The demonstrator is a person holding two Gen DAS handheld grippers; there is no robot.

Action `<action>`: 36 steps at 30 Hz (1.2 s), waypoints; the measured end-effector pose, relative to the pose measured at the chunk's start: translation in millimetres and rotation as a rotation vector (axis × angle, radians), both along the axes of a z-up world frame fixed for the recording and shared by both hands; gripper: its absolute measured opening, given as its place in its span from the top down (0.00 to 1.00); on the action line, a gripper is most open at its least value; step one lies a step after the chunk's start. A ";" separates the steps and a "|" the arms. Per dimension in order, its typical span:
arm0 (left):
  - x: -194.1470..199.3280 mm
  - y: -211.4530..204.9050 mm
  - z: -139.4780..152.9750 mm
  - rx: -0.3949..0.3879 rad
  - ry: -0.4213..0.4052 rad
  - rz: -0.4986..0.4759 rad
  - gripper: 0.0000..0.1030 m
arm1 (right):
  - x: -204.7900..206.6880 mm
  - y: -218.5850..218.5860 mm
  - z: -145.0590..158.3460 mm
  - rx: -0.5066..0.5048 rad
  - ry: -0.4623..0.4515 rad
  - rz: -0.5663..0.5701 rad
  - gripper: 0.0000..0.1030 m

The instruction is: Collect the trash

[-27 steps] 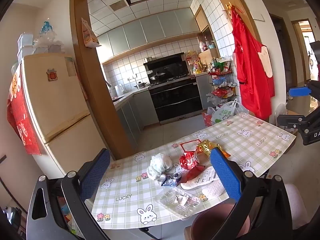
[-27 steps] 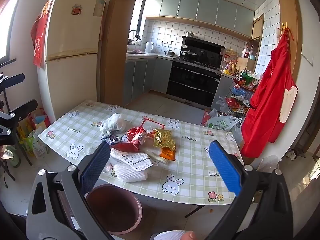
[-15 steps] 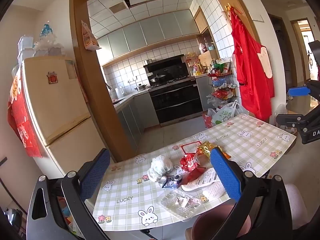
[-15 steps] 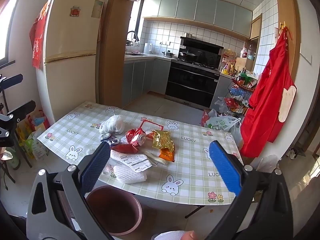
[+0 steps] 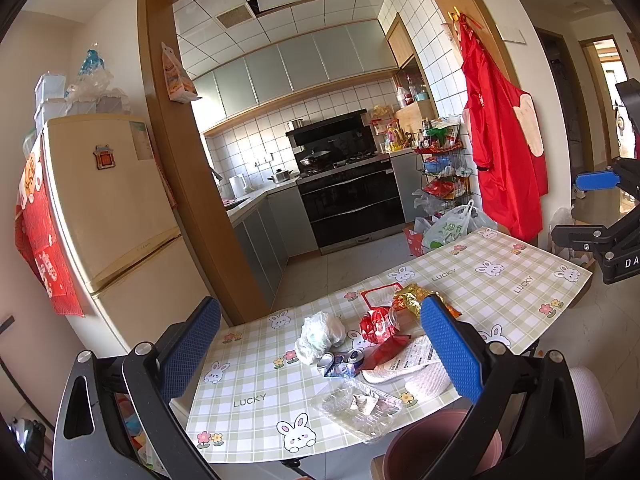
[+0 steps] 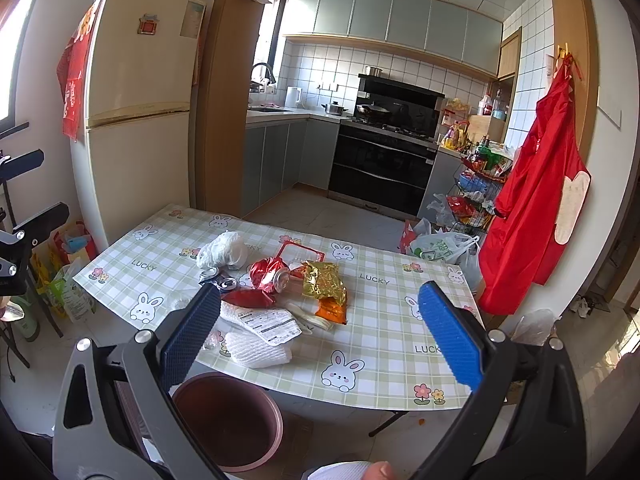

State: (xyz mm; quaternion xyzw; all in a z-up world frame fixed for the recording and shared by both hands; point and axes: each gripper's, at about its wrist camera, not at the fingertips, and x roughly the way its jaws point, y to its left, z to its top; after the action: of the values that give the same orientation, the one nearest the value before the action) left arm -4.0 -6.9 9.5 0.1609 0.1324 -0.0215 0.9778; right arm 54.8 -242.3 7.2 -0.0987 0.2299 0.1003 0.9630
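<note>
The table (image 6: 384, 336), covered in a green checked cloth with rabbits, is standing free in front of the kitchen opening, with bare floor showing beyond its far edge toward the oven (image 6: 380, 168) and along its near edge. A brown-pink bin (image 6: 228, 420) is sitting on the floor just under the near edge, directly below the trash heap.

Both grippers are hanging above and short of that near edge, touching nothing. The left gripper (image 5: 316, 356) is showing its 2 blue pads spread wide with nothing between them; the right gripper (image 6: 316, 334) is spread just as wide and is likewise gripping nothing.

"LUCKY" is reading clearly on the cloth in several places. The white flat packet (image 6: 266, 322) is carrying a printed label too small to read.

The trash is lying clustered on the table's near half: a crumpled white plastic wad (image 6: 224, 250), a crushed red can (image 6: 272, 274), a gold foil wrapper (image 6: 324, 282) lying over an orange one (image 6: 331, 310), a white foam net sleeve (image 6: 258, 350), and a clear plastic tray (image 5: 356, 406) close to the near edge.

A cream fridge (image 6: 140, 112) is standing left of the table, and a red apron (image 6: 536, 208) is hanging on the wall to the right, above a plastic bag (image 6: 442, 250) on the floor.
</note>
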 end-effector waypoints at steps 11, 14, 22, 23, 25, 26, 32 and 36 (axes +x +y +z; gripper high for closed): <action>-1.5 -0.2 2.4 0.002 -0.004 -0.001 0.05 | -1.0 1.2 -1.1 0.002 -0.001 0.000 0.05; -1.6 -0.4 2.5 0.003 -0.004 0.000 0.05 | -1.1 1.3 -1.2 0.002 -0.002 -0.001 0.05; -1.4 0.5 2.6 0.003 -0.005 0.000 0.05 | -2.0 0.8 0.5 0.000 -0.002 -0.001 0.05; -1.3 0.7 2.2 0.003 -0.006 -0.001 0.05 | -1.4 -0.8 2.5 -0.002 0.000 -0.001 0.05; -1.4 0.1 3.4 0.003 -0.005 0.000 0.05 | -0.6 -2.4 4.4 -0.002 0.000 -0.001 0.05; -1.4 0.8 2.2 0.003 -0.006 -0.001 0.05 | -0.9 -2.5 4.4 -0.001 -0.001 -0.001 0.05; -1.4 0.6 2.0 0.004 -0.006 0.001 0.05 | -0.7 -2.2 4.1 -0.002 -0.001 0.000 0.05; -1.8 0.1 5.1 0.003 -0.004 0.001 0.05 | -1.0 -2.0 3.8 -0.001 -0.001 -0.002 0.05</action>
State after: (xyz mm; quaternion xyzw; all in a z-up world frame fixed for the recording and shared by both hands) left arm -5.9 -6.8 14.6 0.1623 0.1305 -0.0202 0.9779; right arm 53.8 -244.3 11.1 -0.0987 0.2298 0.0993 0.9631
